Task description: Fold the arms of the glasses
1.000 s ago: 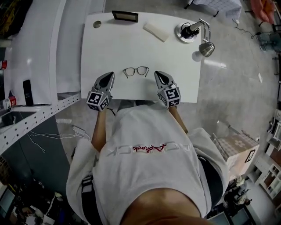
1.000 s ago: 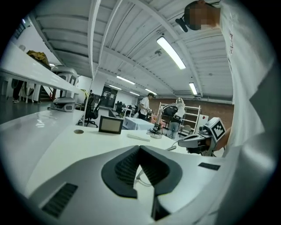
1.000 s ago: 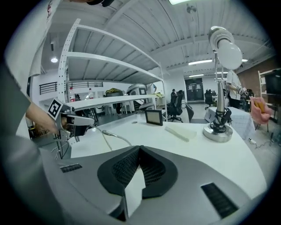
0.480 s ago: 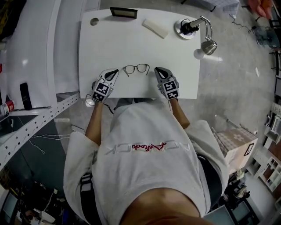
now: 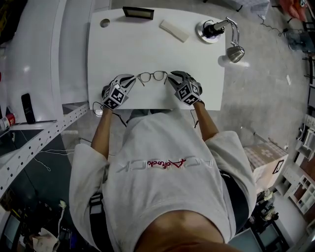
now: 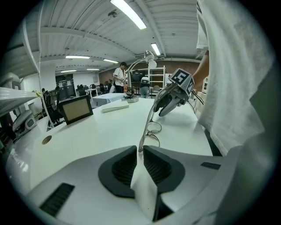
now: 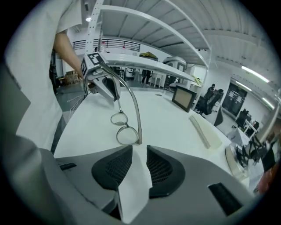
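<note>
Thin dark-rimmed glasses (image 5: pixel 152 75) lie on the white table (image 5: pixel 147 49) with both arms unfolded toward me. My left gripper (image 5: pixel 132 79) is at their left arm end. Its jaws are opening, with a narrow gap, and the arm tip (image 6: pixel 146 128) sits at the mouth of the left gripper (image 6: pixel 138 150) without being pressed. My right gripper (image 5: pixel 172 77) is at the other arm end. Its jaws are opening too, wider, and the glasses' arm (image 7: pixel 138 121) ends just in front of the right gripper (image 7: pixel 139 150). Each gripper shows across the glasses in the other's view.
At the table's far side stand a desk lamp (image 5: pixel 231 49), a white block (image 5: pixel 174 31), a small dark-framed screen (image 5: pixel 138 13) and a cable hole (image 5: pixel 105 22). The table's near edge runs just under both grippers. A shelf with a phone (image 5: pixel 25 106) is at the left.
Both grippers have come down and inward to the ends of the glasses' arms and rolled. Their jaws, shut before, now stand apart. The glasses have not moved.
</note>
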The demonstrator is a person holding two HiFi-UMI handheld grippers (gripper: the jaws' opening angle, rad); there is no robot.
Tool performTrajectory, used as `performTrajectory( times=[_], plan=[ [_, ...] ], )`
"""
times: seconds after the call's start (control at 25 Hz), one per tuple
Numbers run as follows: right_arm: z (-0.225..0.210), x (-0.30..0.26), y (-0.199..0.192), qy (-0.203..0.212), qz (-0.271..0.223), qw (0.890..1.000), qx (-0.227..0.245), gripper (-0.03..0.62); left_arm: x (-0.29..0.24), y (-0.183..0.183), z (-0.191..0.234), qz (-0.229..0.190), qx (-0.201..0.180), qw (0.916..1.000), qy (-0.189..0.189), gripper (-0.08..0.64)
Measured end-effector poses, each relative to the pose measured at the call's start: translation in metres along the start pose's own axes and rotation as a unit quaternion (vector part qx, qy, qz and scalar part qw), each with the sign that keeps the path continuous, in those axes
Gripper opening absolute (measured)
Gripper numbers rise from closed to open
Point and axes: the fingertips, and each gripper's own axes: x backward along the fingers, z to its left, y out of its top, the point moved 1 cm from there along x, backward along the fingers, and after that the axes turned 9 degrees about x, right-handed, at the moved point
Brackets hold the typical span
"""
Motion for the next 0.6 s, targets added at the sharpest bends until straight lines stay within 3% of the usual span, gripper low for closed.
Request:
performTrajectory(
  times=[0.12,0.24,0.6],
  plan=[
    [-0.002,0.001,0.009,0.009,-0.001,0.998,0.061,0.115,0.001,0.005,-0.001,0.006,-0.028,0.9995,-0.012,0.104],
    [-0.001,-0.002,0.013,0.024,0.000,0.994,0.103,0.115,-0.001,0.004,-0.005,0.027,-0.070,0.9970,-0.020,0.115],
    [-0.001,-0.005,0.019,0.040,-0.003,0.987,0.155,0.103,-0.008,0.010,-0.006,0.043,-0.112,0.9925,-0.025,0.115]
  ],
)
